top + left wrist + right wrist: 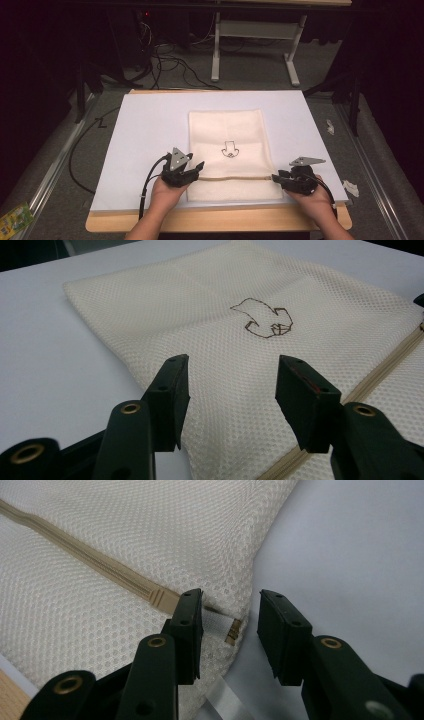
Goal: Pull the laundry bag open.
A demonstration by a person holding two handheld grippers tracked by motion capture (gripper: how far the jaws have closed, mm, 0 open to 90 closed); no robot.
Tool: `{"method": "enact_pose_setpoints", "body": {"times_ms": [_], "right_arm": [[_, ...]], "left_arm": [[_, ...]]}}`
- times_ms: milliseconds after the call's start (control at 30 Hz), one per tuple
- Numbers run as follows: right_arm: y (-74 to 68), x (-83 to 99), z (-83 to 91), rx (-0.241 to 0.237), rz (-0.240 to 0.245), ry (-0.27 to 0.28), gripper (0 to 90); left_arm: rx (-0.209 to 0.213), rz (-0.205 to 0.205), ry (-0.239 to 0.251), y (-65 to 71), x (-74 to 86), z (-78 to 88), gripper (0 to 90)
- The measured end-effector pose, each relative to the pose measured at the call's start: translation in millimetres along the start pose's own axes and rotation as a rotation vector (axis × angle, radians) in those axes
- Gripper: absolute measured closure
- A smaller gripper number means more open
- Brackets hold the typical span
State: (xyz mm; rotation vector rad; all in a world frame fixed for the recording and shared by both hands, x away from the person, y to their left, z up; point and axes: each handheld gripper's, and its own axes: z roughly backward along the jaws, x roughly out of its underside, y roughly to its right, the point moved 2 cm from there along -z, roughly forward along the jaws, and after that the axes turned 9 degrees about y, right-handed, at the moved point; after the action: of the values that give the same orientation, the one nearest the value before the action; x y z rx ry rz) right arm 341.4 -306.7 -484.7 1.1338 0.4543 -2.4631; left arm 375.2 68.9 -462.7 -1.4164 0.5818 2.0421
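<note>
A cream mesh bag (230, 132) lies flat on the white board (145, 135), with a small dark stitched emblem (230, 150) at its middle and a tan zipper (235, 177) running across its near part. My left gripper (199, 167) rests at the bag's left edge by the zipper. In the left gripper view its jaws (232, 372) stand apart over the mesh (210, 300), with nothing between them. My right gripper (275, 177) is at the zipper's right end. Its jaws (230, 602) stand apart on either side of the zipper's end tab (232, 628), not pressing it.
The board sits on a wooden table (225, 221). Beyond it are floor cables (165, 60) and a white table frame (216, 45). White scraps (351, 188) lie at the right, and a green packet (12, 220) at the bottom left.
</note>
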Motion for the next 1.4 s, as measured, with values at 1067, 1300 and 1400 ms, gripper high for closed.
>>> {"method": "enact_pose_setpoints", "body": {"times_ms": [1067,1300,1400], "right_arm": [[-12.1,-5.5,10.0,-0.067,0.115,0.038,84.7],[-14.9,-12.4,17.6,-0.067,0.127,0.096,84.9],[-17.2,-15.2,20.2,-0.067,0.129,0.113,85.0]], "left_arm": [[0.303,-0.013,-0.087,78.3,-5.5,-21.5,43.6],[0.312,0.002,-0.055,88.2,-8.1,-31.3,45.3],[0.326,0.004,-0.052,97.0,-10.3,-38.1,46.7]]}}
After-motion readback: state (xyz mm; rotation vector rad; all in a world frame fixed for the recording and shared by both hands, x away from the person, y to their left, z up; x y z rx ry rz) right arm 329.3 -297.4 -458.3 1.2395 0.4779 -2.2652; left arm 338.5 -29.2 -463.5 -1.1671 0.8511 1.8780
